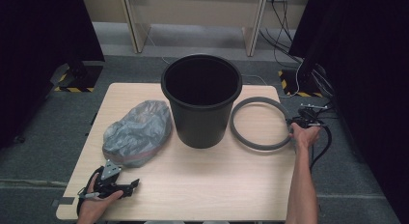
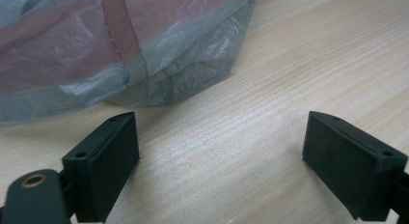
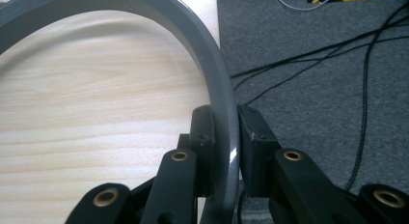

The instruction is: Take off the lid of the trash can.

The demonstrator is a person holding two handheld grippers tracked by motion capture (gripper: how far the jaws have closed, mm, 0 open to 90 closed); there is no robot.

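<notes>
Jaws of right gripper (image 3: 225, 151) around grey ring (image 3: 212, 74), black bucket (image 1: 201, 101) just beside.

**Hands & grippers now**

Left gripper (image 1: 135, 184) lies low at the near left corner, held by the left hand (image 1: 94, 201), jaws wide apart w/ nothing between. Right gripper (image 1: 292, 127) sits at the right edge, right arm (image 1: 302, 185) stretched fwd, jaws closed on a thin rim.
</notes>
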